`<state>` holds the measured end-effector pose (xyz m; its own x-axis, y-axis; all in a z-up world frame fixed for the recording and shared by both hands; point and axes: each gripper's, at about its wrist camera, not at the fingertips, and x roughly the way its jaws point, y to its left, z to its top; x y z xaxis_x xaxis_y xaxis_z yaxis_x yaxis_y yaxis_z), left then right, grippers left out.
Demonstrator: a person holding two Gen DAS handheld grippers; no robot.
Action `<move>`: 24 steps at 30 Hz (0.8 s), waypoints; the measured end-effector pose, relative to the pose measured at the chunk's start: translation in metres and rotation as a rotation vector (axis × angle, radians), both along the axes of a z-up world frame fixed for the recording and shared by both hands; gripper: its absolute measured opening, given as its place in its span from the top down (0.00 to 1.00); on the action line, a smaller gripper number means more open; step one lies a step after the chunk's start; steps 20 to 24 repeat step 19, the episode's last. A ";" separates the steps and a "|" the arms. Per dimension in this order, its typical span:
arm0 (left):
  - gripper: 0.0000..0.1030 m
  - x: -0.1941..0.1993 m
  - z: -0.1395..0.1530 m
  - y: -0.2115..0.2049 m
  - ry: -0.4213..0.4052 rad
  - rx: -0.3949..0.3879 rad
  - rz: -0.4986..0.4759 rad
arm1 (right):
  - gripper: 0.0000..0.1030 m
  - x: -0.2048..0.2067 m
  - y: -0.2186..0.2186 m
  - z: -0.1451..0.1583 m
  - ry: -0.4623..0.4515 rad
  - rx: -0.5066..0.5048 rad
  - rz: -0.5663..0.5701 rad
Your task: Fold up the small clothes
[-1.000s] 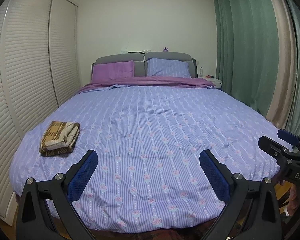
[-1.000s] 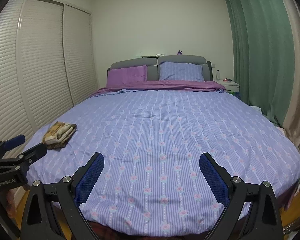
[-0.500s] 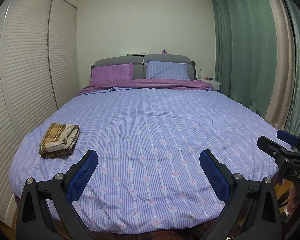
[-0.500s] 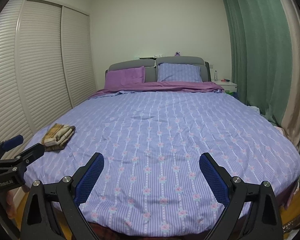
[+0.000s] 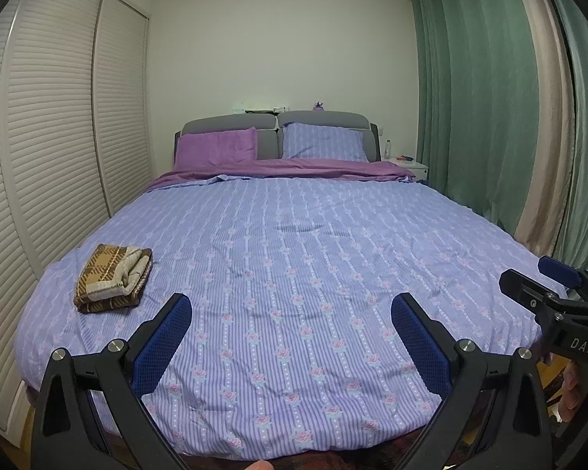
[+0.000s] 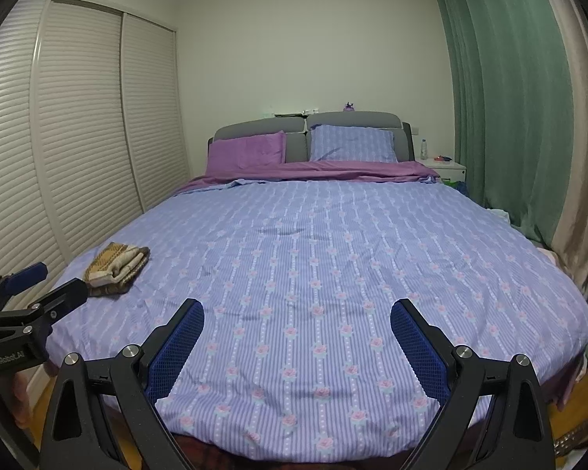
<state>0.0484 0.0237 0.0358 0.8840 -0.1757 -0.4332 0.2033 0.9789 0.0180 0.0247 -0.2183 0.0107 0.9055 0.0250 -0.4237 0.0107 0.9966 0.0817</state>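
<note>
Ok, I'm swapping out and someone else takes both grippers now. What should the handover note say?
Left tongs: open, empty, held above the foot of the bed.
Right tongs: open, empty, beside them at the same height.
Brown plaid garment: lies folded near the bed's left edge, on the striped floral duvet.
Done: that piece looks folded.
Left: no other clothes in view; whether more remain cannot be told.

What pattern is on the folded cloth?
Brown and cream plaid on the folded cloth; clearest in the left wrist view.

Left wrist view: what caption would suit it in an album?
Open left gripper held over a striped bedspread, folded brown plaid garment lying at the bed's left edge.
</note>
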 end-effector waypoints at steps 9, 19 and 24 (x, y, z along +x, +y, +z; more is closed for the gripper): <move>0.00 -0.001 0.000 -0.004 0.000 0.010 -0.003 | 0.06 -0.003 0.000 0.000 -0.004 0.000 -0.002; 0.00 -0.001 0.000 -0.003 0.005 0.003 0.004 | 0.06 -0.002 0.000 0.000 -0.004 0.002 -0.001; 0.00 -0.001 0.000 -0.003 0.005 0.003 0.004 | 0.06 -0.002 0.000 0.000 -0.004 0.002 -0.001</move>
